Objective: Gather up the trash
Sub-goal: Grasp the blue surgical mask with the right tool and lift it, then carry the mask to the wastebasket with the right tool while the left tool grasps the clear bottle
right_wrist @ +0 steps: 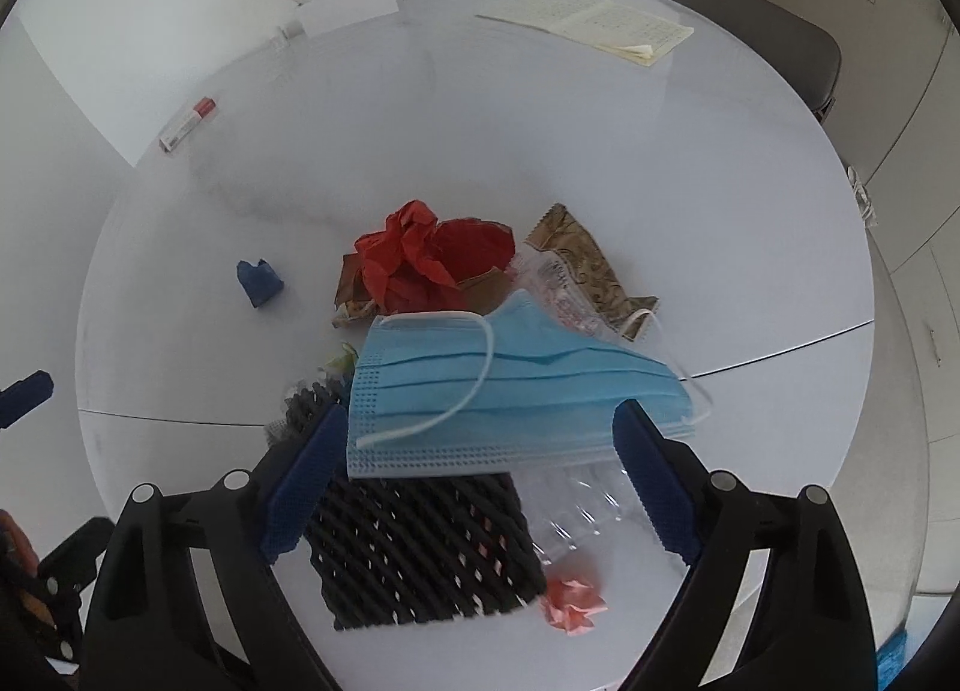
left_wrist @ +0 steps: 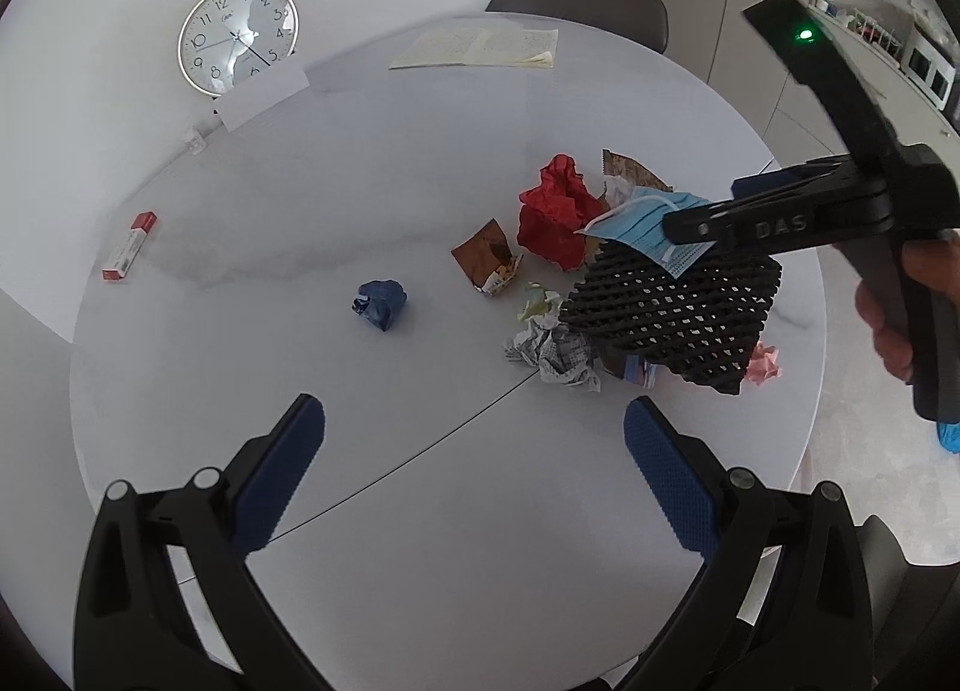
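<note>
A trash pile lies on the round white table [left_wrist: 300, 199]: red crumpled paper [left_wrist: 555, 217], a brown wrapper [left_wrist: 487, 262], black foam netting [left_wrist: 672, 316], a blue face mask [left_wrist: 648, 223], crumpled newspaper [left_wrist: 555, 355], a pink paper ball [left_wrist: 763, 364]. A blue crumpled ball [left_wrist: 381, 304] lies apart to the left. My left gripper [left_wrist: 474, 469] is open and empty above the near table. My right gripper [right_wrist: 474, 481] is open, its jaws either side of the mask [right_wrist: 510, 391] over the netting [right_wrist: 420, 547] and clear plastic [right_wrist: 576, 517]. The red paper [right_wrist: 420, 262] and the pink ball [right_wrist: 570, 601] also show there.
A red and white box [left_wrist: 129, 247] lies at the table's left edge. An open notebook [left_wrist: 480, 47] lies at the far side by a grey chair [left_wrist: 582, 9]. A clock [left_wrist: 237, 36] leans on the wall behind a white card [left_wrist: 261, 96].
</note>
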`<state>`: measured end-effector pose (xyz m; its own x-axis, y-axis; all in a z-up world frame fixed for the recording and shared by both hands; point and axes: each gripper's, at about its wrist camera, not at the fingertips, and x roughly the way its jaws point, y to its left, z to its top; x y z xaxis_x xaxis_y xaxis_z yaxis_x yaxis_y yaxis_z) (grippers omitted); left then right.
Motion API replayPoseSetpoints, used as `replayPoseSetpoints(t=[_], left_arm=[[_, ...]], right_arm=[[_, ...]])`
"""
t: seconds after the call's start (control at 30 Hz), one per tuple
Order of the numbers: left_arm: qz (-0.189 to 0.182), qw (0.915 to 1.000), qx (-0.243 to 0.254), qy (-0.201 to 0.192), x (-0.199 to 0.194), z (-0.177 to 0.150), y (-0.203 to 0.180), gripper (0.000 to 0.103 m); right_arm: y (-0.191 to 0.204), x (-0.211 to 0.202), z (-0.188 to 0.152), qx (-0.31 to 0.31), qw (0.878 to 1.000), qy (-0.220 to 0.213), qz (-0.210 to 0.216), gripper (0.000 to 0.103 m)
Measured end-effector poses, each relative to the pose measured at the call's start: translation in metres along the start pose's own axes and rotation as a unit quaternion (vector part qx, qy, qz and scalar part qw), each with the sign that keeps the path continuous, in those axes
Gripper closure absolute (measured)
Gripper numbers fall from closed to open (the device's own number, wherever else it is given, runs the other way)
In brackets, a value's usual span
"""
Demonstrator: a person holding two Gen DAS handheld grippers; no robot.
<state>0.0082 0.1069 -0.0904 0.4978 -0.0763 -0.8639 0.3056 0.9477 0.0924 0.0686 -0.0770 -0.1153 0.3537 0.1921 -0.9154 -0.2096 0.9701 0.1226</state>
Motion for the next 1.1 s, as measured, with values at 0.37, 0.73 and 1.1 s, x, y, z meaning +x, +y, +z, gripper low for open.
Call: replayPoseSetpoints(t=[0.37, 0.73, 1.1], left_arm=[[-0.017, 0.9998, 0.003, 0.005, 0.016, -0.001, 0.007, 0.007], [-0.074, 0.9971, 0.001, -0.015, 0.012, 0.003, -0.011, 0.007], [-0.095, 0.9952, -0.023, -0.003, 0.020, 0.003, -0.036, 0.007]], right_arm=[[-0.020, 0.021, -0.001, 0.067, 0.997, 0.019, 0.014, 0.088], [-0.052, -0.038, 0.002, 0.149, 0.979, -0.073, 0.119, 0.090], [-0.091, -0.109, -0.011, 0.216, 0.942, -0.177, 0.186, 0.090]])
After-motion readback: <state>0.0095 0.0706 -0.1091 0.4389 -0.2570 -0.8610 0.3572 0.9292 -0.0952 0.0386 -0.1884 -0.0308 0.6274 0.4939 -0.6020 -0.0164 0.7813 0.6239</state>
